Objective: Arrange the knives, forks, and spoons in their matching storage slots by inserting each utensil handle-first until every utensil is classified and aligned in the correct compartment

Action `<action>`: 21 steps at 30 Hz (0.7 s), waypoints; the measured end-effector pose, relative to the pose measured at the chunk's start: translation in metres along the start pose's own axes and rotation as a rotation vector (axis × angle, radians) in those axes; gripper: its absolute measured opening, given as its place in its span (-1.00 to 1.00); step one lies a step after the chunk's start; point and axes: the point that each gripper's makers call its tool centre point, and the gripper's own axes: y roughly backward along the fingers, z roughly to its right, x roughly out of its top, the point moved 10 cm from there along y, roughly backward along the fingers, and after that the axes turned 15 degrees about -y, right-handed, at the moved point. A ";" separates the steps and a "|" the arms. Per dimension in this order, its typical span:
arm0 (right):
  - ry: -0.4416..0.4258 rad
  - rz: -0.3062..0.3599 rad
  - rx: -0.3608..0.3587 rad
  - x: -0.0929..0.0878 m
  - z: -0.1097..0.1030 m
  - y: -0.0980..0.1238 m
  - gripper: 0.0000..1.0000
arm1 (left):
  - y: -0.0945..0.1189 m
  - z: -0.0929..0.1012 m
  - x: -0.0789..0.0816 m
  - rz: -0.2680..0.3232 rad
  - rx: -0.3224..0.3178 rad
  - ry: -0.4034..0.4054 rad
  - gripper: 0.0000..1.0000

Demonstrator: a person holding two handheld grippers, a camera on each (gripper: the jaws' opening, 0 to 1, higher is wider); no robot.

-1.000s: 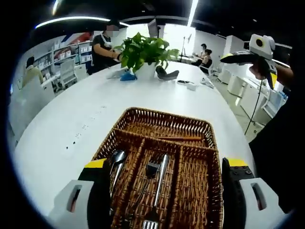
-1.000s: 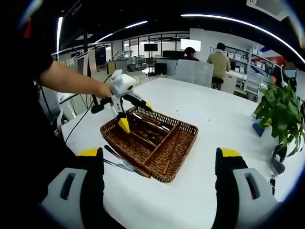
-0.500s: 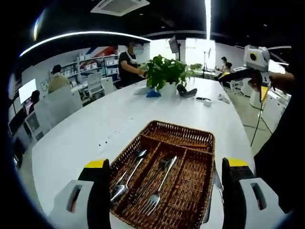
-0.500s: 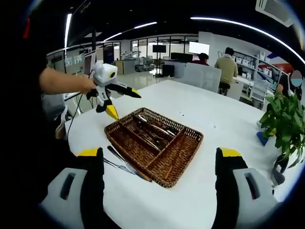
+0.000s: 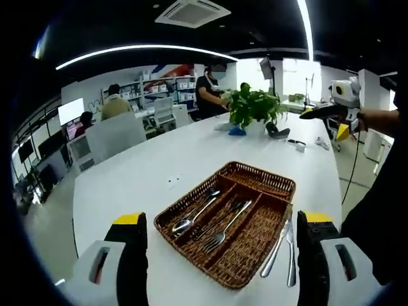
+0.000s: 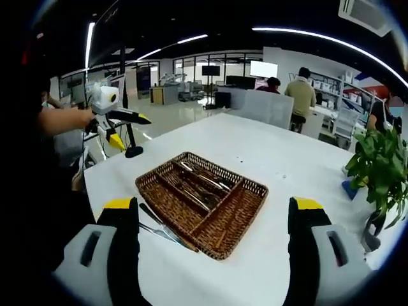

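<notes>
Office shelving, desks and seated people ring a long white surface (image 5: 159,159) under strip lights. On the surface sits a wicker tray (image 5: 252,245) with lengthwise slots and one cross slot at its far end. In the left gripper view the tray lies just beyond the jaws, toward 1 o'clock of centre. Spoons (image 5: 194,213) lie in the slot at its 9 o'clock side, with bowls nearest the camera. Forks (image 5: 226,226) lie in the next slots, tines nearest the camera. Two knives (image 5: 284,245) lie on the surface outside the tray, just beside its 3 o'clock wall, roughly parallel with it. A plant (image 5: 255,105) stands well beyond the tray at 12 o'clock, near the surface's far end.

The left gripper (image 5: 220,268) has its jaws released and wide apart, holding nothing, raised above the near edge of the surface. The right gripper (image 5: 338,108) shows here at 2 o'clock, held in a hand up off the surface and well away from the tray.

In the right gripper view the tray (image 6: 220,233) sits centre, the knives (image 6: 162,226) along its 8 o'clock wall, the plant (image 6: 376,159) at 3 o'clock. The right gripper (image 6: 213,268) also has its jaws spread, nothing between them. The left gripper (image 6: 115,124) appears at 10 o'clock, held in a hand beyond the surface's edge, its yellow-tipped jaws parted.
</notes>
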 end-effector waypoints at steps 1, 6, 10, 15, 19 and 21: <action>0.003 0.000 0.000 0.000 0.000 0.000 1.00 | 0.003 0.002 -0.001 -0.001 0.004 0.004 0.99; 0.010 -0.012 0.008 -0.005 0.000 0.002 1.00 | 0.025 0.015 -0.009 -0.014 0.043 0.010 0.99; 0.011 -0.016 0.010 -0.009 -0.001 0.005 1.00 | 0.035 0.023 -0.011 -0.023 0.065 0.011 0.99; 0.010 -0.009 0.005 -0.010 0.004 0.008 1.00 | 0.043 0.029 -0.010 -0.016 0.092 0.025 0.99; 0.018 -0.019 0.010 -0.012 0.007 0.008 1.00 | 0.045 0.031 -0.010 -0.018 0.103 0.024 0.99; 0.023 -0.033 0.013 -0.016 0.009 0.007 1.00 | 0.045 0.033 -0.012 -0.015 0.112 0.037 0.99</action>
